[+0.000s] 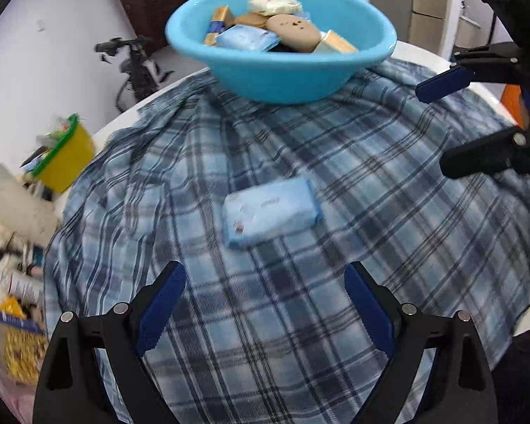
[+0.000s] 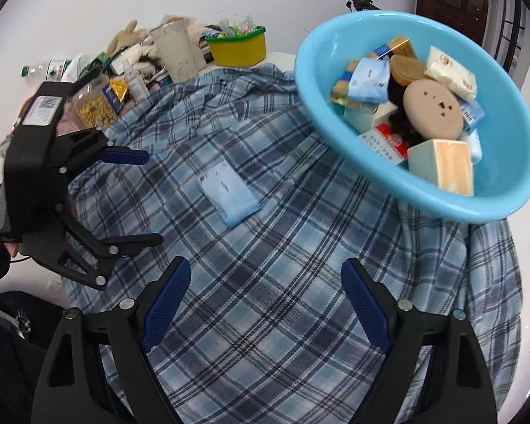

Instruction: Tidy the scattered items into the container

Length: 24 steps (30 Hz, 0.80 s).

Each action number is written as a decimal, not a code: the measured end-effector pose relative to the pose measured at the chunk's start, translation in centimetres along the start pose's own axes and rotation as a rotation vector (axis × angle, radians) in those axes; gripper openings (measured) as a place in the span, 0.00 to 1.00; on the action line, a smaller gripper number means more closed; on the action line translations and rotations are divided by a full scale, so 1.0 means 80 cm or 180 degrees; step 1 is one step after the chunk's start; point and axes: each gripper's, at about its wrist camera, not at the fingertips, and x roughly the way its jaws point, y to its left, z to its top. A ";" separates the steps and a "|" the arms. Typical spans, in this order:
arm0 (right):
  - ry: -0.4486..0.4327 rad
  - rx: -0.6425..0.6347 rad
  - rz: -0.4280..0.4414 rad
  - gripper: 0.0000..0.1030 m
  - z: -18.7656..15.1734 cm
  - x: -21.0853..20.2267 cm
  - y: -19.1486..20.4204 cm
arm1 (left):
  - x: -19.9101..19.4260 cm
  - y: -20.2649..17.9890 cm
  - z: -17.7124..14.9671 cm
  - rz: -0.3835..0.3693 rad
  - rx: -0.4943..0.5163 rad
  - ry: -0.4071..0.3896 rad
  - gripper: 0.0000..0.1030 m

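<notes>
Underneath everything, a white table (image 1: 420,53) carries a blue plaid cloth (image 1: 371,183) that covers most of its top. At the far side of the cloth sits a light blue basin (image 1: 282,74), already holding packets, boxes and a round tan disc (image 2: 433,109). Off the cloth's edge stands a yellow tub (image 2: 238,49) with a green rim, amid loose clutter. Alone on the cloth near its middle, well apart from the basin, lies a pale blue packet (image 1: 270,210). Both tongs hover above the cloth, the left gripper (image 1: 265,304) and the right gripper (image 2: 265,300) each spread wide with nothing between the pads.
</notes>
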 end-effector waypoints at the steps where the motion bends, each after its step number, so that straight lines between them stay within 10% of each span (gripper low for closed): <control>1: 0.0014 0.0004 0.0007 0.84 -0.005 0.005 0.000 | 0.000 -0.002 -0.009 -0.0014 -0.0030 -0.0023 0.90; 9: 0.0000 -0.0192 -0.0053 0.83 0.001 0.043 0.012 | 0.014 -0.004 -0.032 -0.0096 -0.0226 0.0004 0.90; 24: -0.0008 -0.1084 0.0184 0.48 0.040 0.106 0.028 | 0.041 0.032 -0.013 -0.0366 0.0007 0.0055 0.90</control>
